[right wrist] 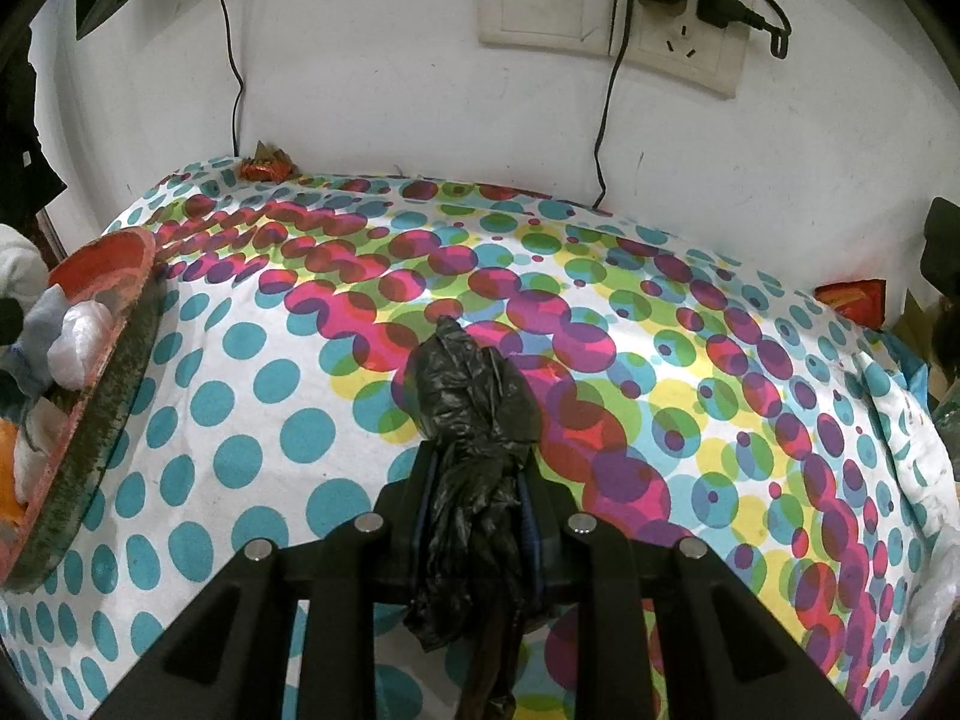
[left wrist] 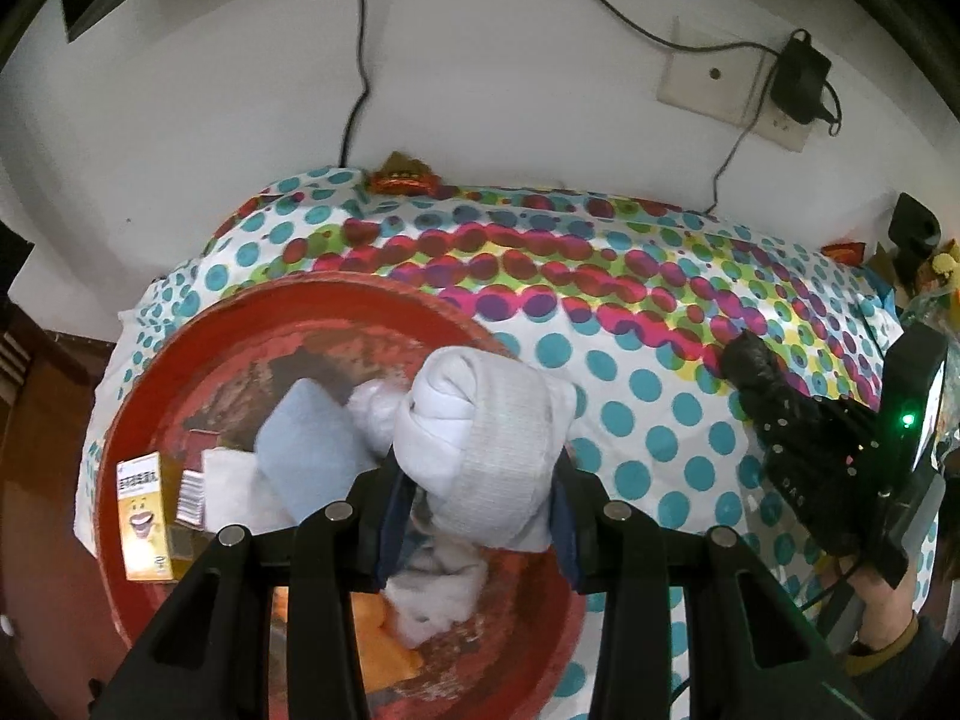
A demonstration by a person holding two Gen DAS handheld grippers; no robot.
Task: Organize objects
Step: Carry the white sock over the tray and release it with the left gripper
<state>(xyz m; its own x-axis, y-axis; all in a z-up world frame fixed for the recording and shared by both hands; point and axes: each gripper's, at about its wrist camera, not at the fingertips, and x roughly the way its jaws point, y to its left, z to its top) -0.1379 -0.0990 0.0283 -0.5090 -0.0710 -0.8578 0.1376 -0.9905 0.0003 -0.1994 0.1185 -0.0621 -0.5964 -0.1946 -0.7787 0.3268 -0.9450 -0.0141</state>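
Ribbed knit sock bundle (left wrist: 480, 450), crinkled glossy black plastic bag (right wrist: 474, 414), worn red-painted tray (left wrist: 336, 312)

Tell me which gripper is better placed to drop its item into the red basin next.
Left. The left gripper holds the rolled white socks over the red basin; the right gripper holds its black plastic bag over the cloth.

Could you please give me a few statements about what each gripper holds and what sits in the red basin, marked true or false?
1. The left gripper is shut on a rolled white sock. True.
2. The right gripper is empty. False: it is shut on a crumpled black plastic bag.
3. A small yellow box stands in the red basin. True.
4. The cloth under the basin is plain white. False: it has coloured dots.
5. A charger is plugged into the wall socket. True.
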